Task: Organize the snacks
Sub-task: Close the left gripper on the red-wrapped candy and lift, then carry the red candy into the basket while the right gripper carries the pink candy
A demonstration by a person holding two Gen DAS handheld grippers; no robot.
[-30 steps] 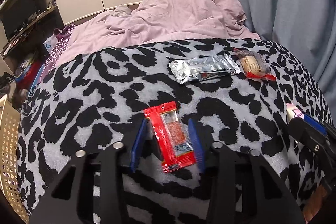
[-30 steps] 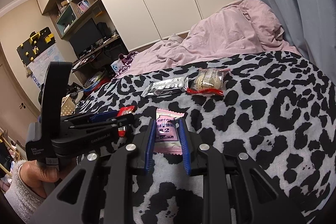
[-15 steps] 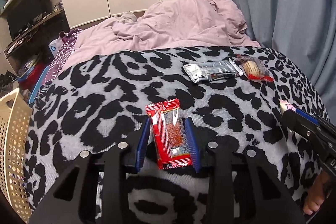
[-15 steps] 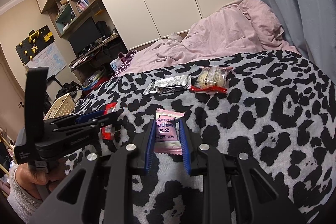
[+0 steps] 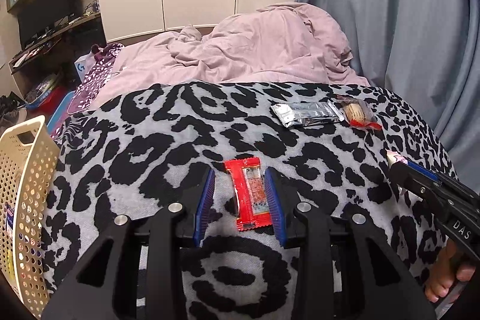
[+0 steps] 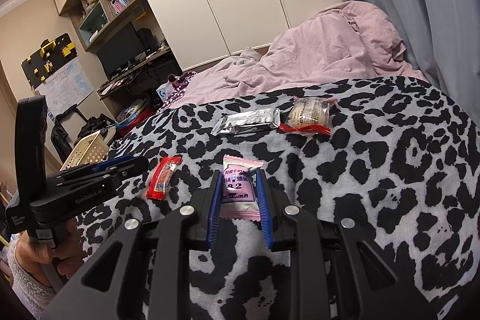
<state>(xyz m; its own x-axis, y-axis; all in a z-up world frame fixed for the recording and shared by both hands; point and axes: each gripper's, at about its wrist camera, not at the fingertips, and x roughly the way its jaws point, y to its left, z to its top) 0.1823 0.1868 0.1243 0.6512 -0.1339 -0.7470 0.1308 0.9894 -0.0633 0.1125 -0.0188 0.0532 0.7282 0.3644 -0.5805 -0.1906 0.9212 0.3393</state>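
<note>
While the leopard-print blanket (image 5: pixel 150 140) covers the bed, the left gripper (image 5: pixel 240 197) hovers with jaws wide around the red snack packet (image 5: pixel 249 194), touching only its right edge, and the right gripper (image 6: pixel 238 203) clamps the pink snack packet (image 6: pixel 238 191) between narrow jaws.

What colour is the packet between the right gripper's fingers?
Pale pink with dark print: the pink snack packet, shown best in the right wrist view.

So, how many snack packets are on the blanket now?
4: red packet between left gripper fingers, pink packet in right gripper, silver packet and bun packet farther back.
</note>
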